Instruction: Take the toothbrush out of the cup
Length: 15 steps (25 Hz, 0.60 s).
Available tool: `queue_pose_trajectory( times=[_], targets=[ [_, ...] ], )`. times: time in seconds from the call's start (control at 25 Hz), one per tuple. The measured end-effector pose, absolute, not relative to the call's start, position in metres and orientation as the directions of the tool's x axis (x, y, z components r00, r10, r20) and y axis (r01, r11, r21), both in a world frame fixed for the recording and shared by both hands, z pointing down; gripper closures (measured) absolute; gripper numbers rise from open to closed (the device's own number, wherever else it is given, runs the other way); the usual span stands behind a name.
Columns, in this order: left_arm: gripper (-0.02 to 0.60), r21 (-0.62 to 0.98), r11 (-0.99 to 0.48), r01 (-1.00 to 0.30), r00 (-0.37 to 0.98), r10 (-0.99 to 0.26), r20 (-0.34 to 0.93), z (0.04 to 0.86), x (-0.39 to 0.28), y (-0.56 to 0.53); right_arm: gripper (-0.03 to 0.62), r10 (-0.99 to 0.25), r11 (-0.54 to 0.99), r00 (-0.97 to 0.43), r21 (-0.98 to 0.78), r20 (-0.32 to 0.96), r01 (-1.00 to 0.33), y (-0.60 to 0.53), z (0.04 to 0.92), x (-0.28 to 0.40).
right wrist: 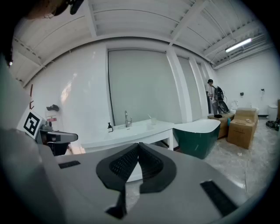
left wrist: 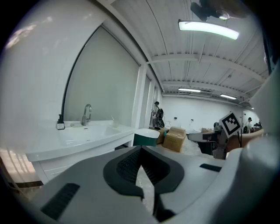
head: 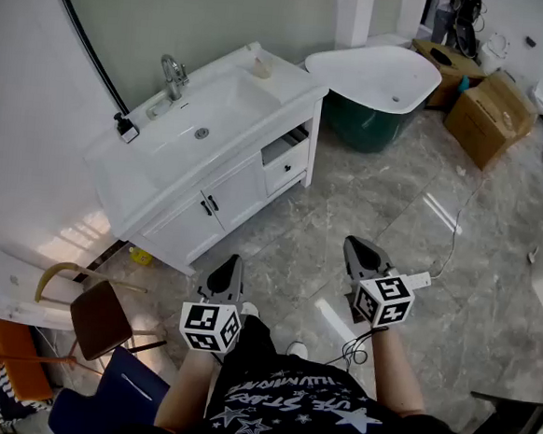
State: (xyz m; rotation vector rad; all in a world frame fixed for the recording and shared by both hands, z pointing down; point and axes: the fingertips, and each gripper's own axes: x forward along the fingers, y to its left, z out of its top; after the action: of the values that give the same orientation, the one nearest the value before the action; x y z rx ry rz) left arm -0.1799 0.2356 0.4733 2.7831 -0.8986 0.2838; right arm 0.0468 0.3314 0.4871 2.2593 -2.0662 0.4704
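Observation:
A small clear cup (head: 261,67) with a toothbrush in it stands on the right end of the white vanity counter (head: 291,84), far from both grippers. The cup also shows small in the left gripper view (left wrist: 115,124) and in the right gripper view (right wrist: 153,121). My left gripper (head: 232,263) and right gripper (head: 354,244) hang side by side over the marble floor, pointing toward the vanity. Both are shut with nothing in them, the pads meeting at the tips in the left gripper view (left wrist: 141,148) and the right gripper view (right wrist: 139,144).
The vanity has a basin with a chrome faucet (head: 174,75) and a black soap dispenser (head: 126,127). A green-and-white bathtub (head: 380,89) stands to its right, with cardboard boxes (head: 491,107) beyond. A brown chair (head: 100,315) sits at lower left. A cable (head: 452,237) trails on the floor.

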Motion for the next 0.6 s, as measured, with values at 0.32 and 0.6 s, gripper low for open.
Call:
queue_pose_trajectory(
  times=[0.32,0.6],
  targets=[
    [0.566,0.125,-0.794,-0.595,0.790,-0.548,0.277,0.483,-0.185,0.262,0.582,-0.963,-0.083,0.034,-0.175,0.267,-0.981,0.348,0.495,0.037],
    [0.566,0.130,-0.790,-0.600,0.785,-0.549,0.287,0.487,-0.187,0.272,0.580,-0.968,-0.012,-0.031,-0.168,0.248,-0.986,0.359,0.491,0.027]
  ],
)
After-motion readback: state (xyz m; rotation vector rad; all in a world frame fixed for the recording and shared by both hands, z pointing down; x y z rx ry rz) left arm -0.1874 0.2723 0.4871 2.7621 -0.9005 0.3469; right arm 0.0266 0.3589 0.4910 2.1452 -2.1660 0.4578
